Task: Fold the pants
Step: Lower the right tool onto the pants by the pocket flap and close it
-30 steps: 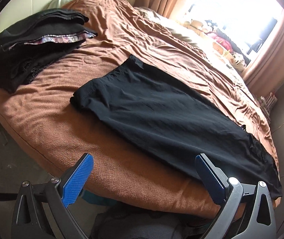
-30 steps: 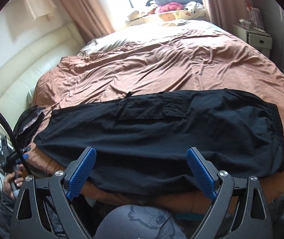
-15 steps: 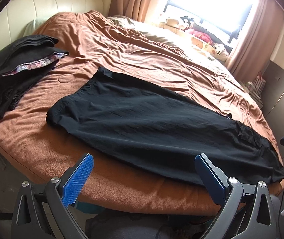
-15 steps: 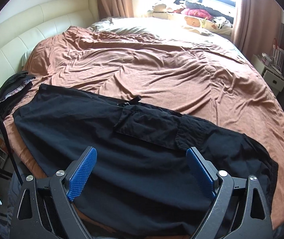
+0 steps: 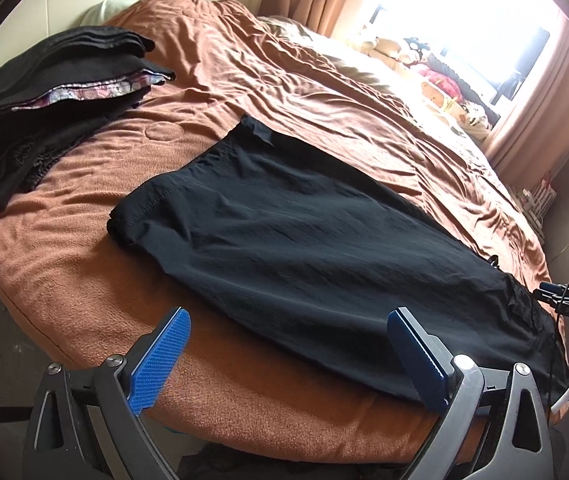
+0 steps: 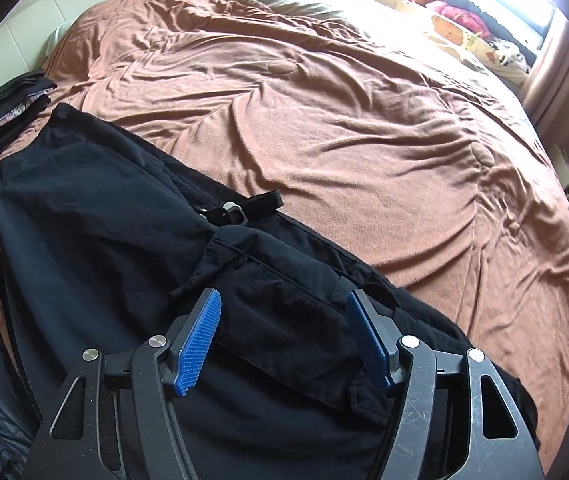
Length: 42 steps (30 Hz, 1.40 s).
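**Q:** Where are the pants, and how do they lie?

**A:** The black pants (image 5: pixel 304 240) are spread flat and lengthwise along the near edge of the brown bedspread (image 5: pixel 324 92), legs laid one on the other. I judge they sit this close to the edge so that I can reach both ends while standing at the bedside. In my left view the hem end lies toward 10 o'clock and the cloth runs off toward 4 o'clock. In my right view a cargo pocket (image 6: pixel 284 320) lies directly under my fingers, and a strap with a metal buckle (image 6: pixel 240 208) sticks out at 12 o'clock from it.

**Q:** What are your grippers doing?

**A:** My left gripper (image 5: pixel 288 360) hovers above the bed edge with its blue fingers spread wide, holding nothing. My right gripper (image 6: pixel 282 336) hangs over the pocket, fingers also apart but less widely, the cloth between them. I cannot tell whether its tips touch the fabric. Nothing is pinched.

**Q:** Why one at each end?

**A:** As I judge it, so each can take an end and bring one over the other for the next fold.

**Q:** Anything else on the bed?

**A:** A pile of folded dark clothes (image 5: pixel 52 80) at 10 o'clock in my left view, well apart from the pants, probably where finished items go.
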Available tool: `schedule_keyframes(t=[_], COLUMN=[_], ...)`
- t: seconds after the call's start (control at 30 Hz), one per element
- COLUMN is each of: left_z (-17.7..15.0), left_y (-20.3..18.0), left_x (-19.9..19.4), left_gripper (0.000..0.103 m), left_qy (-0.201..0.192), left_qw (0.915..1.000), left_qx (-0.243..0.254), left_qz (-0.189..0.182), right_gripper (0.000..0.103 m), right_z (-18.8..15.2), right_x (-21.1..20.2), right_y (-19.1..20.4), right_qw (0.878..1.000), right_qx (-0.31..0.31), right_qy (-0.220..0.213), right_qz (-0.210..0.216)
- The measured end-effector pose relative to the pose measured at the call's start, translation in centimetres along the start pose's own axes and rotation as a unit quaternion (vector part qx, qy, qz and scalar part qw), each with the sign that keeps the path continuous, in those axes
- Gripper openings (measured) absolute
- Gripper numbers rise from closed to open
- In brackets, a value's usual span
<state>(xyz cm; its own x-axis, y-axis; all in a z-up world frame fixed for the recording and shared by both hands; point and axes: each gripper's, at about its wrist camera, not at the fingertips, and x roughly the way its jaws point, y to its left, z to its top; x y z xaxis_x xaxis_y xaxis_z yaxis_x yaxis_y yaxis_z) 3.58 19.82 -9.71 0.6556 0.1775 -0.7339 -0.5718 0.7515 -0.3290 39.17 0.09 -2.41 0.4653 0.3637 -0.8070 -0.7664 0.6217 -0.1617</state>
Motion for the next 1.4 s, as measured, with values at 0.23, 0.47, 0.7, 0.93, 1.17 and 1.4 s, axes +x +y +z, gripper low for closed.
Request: schedule_keyframes(t=[0.23,0.47,0.7,0.93,1.17,1.4], left_z=[0.7,0.9,0.9,1.4,1.7,1.4], left_y=[1.5,2.9,2.8,3.1,4.6,7.3], left_x=[1.4,2.7,3.5,3.6,2.8,2.2], left_gripper=[0.094,0.091,0.091,0.091,0.091,0.077], left_qy=[-0.006,0.009,0.017,0.019,0.012,0.013], left_qw=[0.9986,0.9968,0.9971,0.9966,0.9949,0.9895], left_qx=[-0.034,-0.060,-0.054,-0.068,-0.093,-0.142], left_qz=[0.040,0.052,0.050,0.043,0.039,0.023], right_gripper=[0.064,0.064,0.041,0.004,0.004,0.008], right_z=[2.7,4.3,4.3,4.9,6.3,5.6], right_x=[4.2,7.6,10.0,8.6,7.2,11.2], right_y=[0.5,1.0,1.5,2.4,1.9,2.7], right_qw=[0.999,0.992,0.984,0.986,0.992,0.993], right_qx=[-0.045,-0.107,-0.143,-0.146,-0.115,-0.087], right_qy=[0.022,0.050,0.080,0.075,0.043,0.077], right_qz=[0.022,0.041,0.075,0.043,-0.007,-0.022])
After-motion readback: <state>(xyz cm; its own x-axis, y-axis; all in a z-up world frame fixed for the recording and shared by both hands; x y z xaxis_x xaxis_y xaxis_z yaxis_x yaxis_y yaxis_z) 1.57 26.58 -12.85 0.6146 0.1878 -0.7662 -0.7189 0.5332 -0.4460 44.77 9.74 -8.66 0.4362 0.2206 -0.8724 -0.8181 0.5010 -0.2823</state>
